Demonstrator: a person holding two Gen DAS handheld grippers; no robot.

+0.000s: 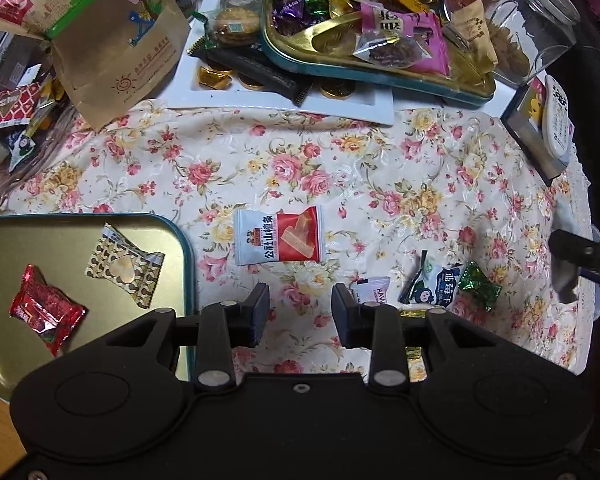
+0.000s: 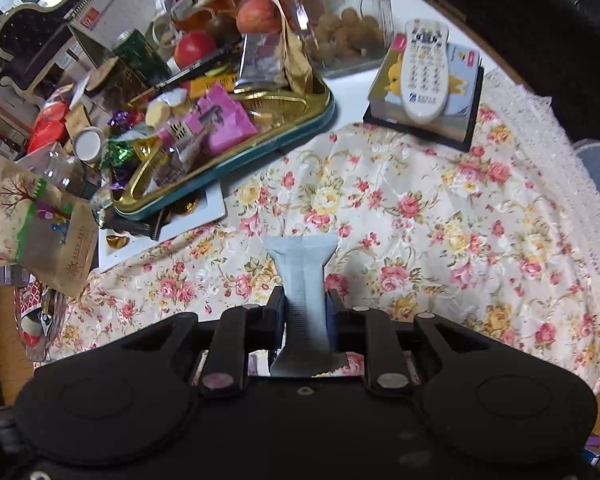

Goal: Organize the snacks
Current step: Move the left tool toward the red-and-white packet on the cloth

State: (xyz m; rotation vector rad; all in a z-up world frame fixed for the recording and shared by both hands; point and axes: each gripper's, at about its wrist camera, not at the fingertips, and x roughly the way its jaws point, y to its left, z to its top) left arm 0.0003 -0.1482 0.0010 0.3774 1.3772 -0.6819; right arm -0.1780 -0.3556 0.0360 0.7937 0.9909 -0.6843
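Note:
My left gripper (image 1: 301,314) is open over the floral cloth, with nothing between its fingers. Just beyond it lies a white-and-red snack packet (image 1: 279,236). At its left is a gold tin lid (image 1: 20,248) holding a red candy (image 1: 46,314) and a brown heart-print packet (image 1: 124,266). To its right lie a white packet (image 1: 370,290), a blue-and-white packet (image 1: 436,280) and a green foil candy (image 1: 480,284). My right gripper (image 2: 304,314) is shut on a pale blue-grey packet (image 2: 304,276), held above the cloth. It also shows at the right edge of the left wrist view.
A teal-rimmed gold tin (image 2: 260,148) heaped with snacks stands at the back on a white tray (image 1: 284,100). Beside it are a glass jar (image 2: 340,20), a remote control (image 2: 424,68) on a box, and a brown paper bag (image 1: 112,40). The table's edge runs along the right.

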